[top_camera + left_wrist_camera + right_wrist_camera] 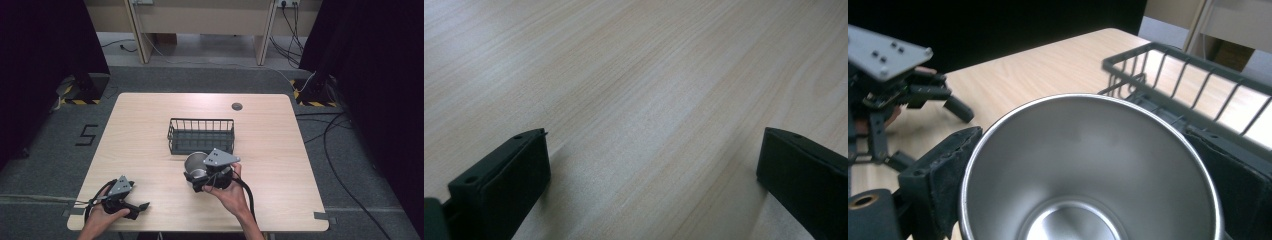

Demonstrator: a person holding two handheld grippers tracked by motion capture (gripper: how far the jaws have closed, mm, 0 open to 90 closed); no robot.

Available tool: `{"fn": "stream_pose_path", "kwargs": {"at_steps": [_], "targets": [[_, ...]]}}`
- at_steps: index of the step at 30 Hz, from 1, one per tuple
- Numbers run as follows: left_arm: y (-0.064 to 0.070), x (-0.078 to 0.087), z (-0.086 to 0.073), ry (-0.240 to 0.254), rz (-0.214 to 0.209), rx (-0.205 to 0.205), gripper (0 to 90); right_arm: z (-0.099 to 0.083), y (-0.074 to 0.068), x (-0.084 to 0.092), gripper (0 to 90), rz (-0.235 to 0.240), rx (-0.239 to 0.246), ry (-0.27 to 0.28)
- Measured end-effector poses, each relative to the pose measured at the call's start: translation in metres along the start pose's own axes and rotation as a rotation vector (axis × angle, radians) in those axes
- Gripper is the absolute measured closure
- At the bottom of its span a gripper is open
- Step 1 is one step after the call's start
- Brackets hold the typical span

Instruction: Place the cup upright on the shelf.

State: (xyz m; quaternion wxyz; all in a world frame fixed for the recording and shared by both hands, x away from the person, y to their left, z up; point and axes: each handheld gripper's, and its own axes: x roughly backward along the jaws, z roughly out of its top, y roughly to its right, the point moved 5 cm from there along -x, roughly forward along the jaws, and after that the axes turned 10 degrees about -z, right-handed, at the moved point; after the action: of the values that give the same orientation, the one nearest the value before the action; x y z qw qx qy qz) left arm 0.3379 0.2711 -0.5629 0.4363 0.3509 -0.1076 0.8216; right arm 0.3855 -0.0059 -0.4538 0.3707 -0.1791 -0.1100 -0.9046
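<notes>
a steel cup is pinched between the jaws of the right gripper, just in front of the wire basket, while the left gripper is rested spread and empty on the table. the smooth, flared wall could be squeezed out of the pads, or the basket's near rim could be clipped if the cup is carried too low.

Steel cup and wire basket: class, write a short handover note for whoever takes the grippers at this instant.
Right gripper: shut on the steel cup, one jaw on each side of its wall, mouth facing the camera.
Left gripper: open, holding nothing, low over the table near the front left corner.
Wire basket: mid-table, just beyond the cup, nothing in it.
Done: cup gripped.
Left: probably carry the cup into the basket and release.
</notes>
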Motion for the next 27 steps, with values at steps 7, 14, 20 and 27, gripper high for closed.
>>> {"fn": "stream_pose_path", "kwargs": {"at_steps": [7,14,20,27], "targets": [[0.0,0.0,0.0,0.003,0.001,0.0,0.0,0.028,0.017,-0.001,6.5,-0.028,-0.016,-0.006],[0.0,0.0,0.0,0.003,0.001,0.001,0.0,0.054,0.03,-0.006,6.6,-0.071,0.002,-0.022],[0.0,0.0,0.0,0.002,0.0,0.001,0.0,0.077,0.044,-0.011,6.5,-0.098,-0.003,-0.01],[0.0,0.0,0.0,0.0,0.0,0.001,0.0,0.096,0.058,-0.024,6.6,-0.132,-0.02,-0.016]]}}
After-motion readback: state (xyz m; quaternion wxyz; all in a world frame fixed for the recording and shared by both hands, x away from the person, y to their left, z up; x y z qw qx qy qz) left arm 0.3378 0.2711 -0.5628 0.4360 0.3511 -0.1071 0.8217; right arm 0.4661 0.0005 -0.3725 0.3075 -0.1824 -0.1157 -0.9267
